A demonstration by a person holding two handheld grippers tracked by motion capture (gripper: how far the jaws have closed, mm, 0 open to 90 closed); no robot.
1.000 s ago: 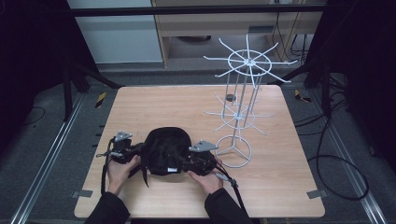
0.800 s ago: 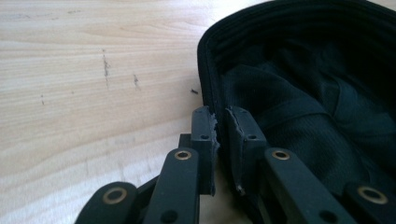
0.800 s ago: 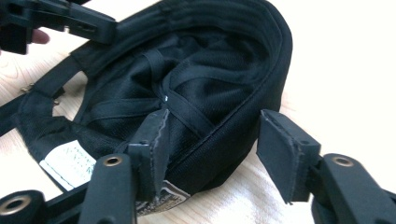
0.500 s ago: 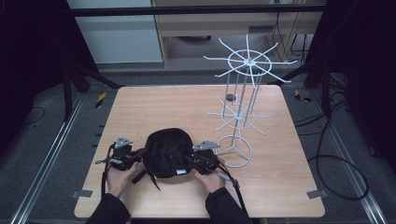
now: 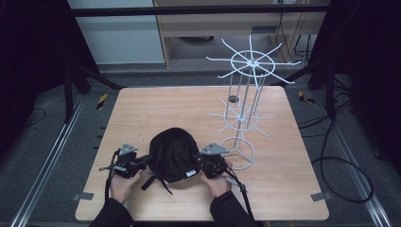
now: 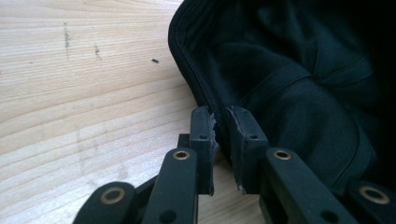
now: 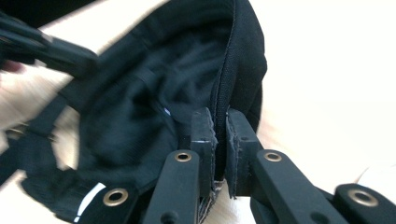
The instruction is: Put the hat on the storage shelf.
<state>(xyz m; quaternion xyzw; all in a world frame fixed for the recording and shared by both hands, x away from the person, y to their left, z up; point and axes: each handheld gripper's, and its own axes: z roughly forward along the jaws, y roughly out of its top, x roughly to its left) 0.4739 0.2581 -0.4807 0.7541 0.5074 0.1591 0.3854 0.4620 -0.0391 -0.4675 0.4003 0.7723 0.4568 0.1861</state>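
A black cap (image 5: 173, 153) lies near the front of the wooden table (image 5: 142, 109), its straps trailing toward the person. My left gripper (image 5: 142, 162) is at the cap's left side, shut on the cap's rim (image 6: 205, 100), which runs between its pads (image 6: 204, 128). On the cap's right side, my right gripper (image 5: 201, 164) has just been closing, and its jaws now pinch the cap's edge (image 7: 224, 93); the dark inside of the cap (image 7: 140, 107) opens to the left in the right gripper view. A white label (image 5: 190, 173) shows on the cap near the right gripper.
A white wire display stand (image 5: 246, 101) with radiating hooks rises on the table's right half; its ring base (image 5: 239, 152) lies just right of my right gripper. A small dark object (image 5: 232, 99) sits behind the stand. The person's hands (image 5: 124, 184) come in at the front edge.
The right gripper's jaws closed onto the cap's right edge. The left hand with its gripper slid a little toward the front, and the cap came slightly nearer the person.
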